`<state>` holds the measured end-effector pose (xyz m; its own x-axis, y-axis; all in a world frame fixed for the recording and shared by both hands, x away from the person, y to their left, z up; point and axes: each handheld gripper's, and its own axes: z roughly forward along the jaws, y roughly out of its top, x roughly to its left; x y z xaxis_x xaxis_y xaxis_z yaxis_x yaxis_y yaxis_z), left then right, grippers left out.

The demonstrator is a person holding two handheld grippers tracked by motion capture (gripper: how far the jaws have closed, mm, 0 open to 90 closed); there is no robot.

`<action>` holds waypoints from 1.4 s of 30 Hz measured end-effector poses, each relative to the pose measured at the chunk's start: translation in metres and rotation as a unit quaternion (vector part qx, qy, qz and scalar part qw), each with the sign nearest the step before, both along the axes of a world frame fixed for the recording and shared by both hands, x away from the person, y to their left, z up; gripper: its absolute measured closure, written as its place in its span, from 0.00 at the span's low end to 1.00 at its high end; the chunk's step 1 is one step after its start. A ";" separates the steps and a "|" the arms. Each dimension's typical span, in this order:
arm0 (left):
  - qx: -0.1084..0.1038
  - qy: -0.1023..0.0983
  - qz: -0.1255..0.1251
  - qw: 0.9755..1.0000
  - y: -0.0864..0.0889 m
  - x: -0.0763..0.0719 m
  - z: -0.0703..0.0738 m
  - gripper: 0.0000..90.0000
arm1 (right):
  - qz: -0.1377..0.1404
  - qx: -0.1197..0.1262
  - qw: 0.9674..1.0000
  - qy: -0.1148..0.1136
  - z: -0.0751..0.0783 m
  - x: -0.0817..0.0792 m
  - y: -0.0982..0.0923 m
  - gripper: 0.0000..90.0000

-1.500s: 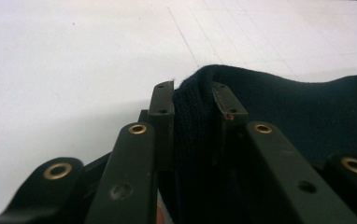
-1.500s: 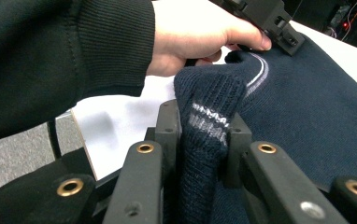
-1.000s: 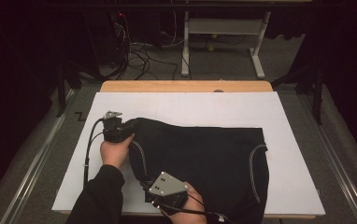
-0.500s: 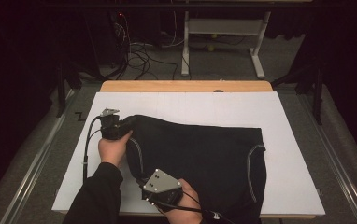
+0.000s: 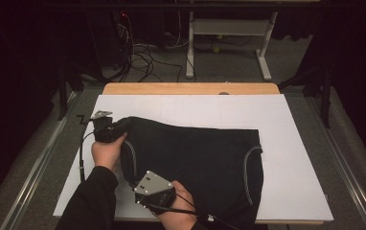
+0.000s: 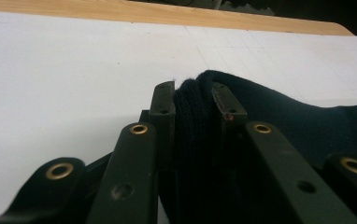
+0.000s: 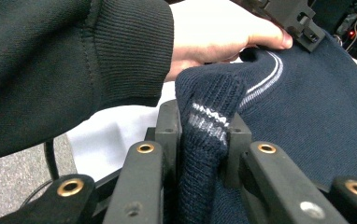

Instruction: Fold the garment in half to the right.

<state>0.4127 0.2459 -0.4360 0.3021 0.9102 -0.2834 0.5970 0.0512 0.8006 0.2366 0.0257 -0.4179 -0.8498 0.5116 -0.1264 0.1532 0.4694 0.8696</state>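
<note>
I had both grippers, left (image 6: 193,93) and right (image 7: 204,126), clamped on what looked like a navy sweater (image 5: 195,158).

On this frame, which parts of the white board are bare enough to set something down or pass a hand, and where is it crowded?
Bare white board lies between the wooden edge and the dark garment, and right of the garment. The near left is crowded: the left tool and right tool each clamp the garment there.
</note>
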 end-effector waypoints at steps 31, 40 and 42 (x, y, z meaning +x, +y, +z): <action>0.024 0.004 0.039 0.999 0.068 -0.017 0.011 0.78 | 0.039 0.018 0.999 -0.002 0.004 0.000 0.058 0.83; 0.026 0.000 0.036 0.999 0.050 -0.016 0.023 0.78 | 0.028 0.026 0.999 -0.009 0.007 -0.001 0.045 0.83; 0.027 0.000 0.035 0.999 0.043 -0.015 0.025 0.78 | 0.023 0.028 0.999 -0.012 0.008 -0.002 0.038 0.83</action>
<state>0.3976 0.2889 -0.4108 0.2380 0.9428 -0.2335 0.5934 0.0492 0.8034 0.2344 0.0640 -0.4099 -0.8698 0.4788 -0.1189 0.1114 0.4255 0.8981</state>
